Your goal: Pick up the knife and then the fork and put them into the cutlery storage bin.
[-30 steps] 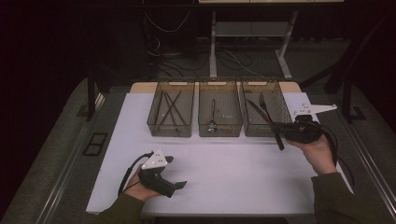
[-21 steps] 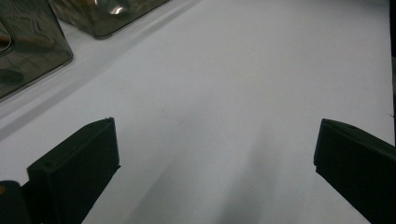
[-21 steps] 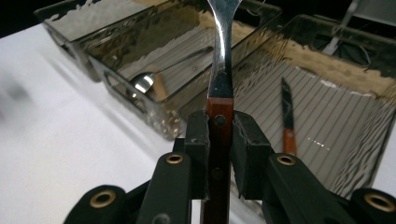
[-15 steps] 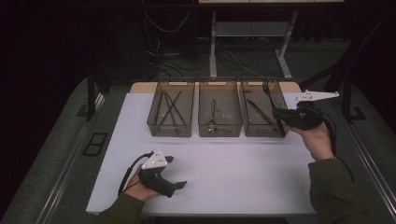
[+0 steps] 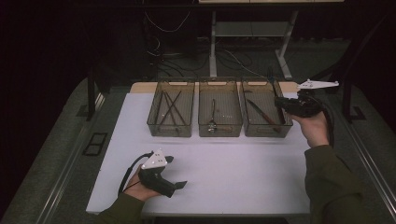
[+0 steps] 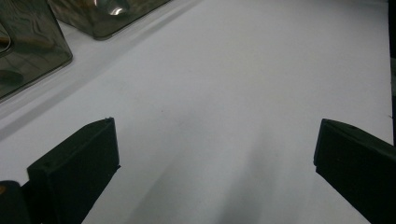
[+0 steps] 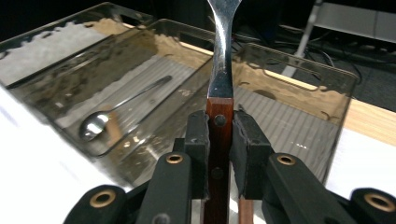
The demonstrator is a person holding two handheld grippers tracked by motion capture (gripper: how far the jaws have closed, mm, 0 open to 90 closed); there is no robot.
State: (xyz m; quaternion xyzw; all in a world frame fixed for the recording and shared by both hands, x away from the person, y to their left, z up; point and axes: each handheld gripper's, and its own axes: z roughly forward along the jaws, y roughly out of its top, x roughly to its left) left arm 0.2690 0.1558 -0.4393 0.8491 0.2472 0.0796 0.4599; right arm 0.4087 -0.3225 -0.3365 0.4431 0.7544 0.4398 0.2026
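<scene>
My right tool point(image 7: 219, 140), closed on the fork point(image 7: 219, 70) by its wooden handle, has moved from the bench's right edge up to the right side of the frame, beside the right bin point(image 5: 266, 109). It looks ready to drop in. My left tool point(image 5: 175, 184) rests open, lower left.

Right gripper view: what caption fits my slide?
Right gripper clamps a wooden-handled fork above the clear bins.
</scene>
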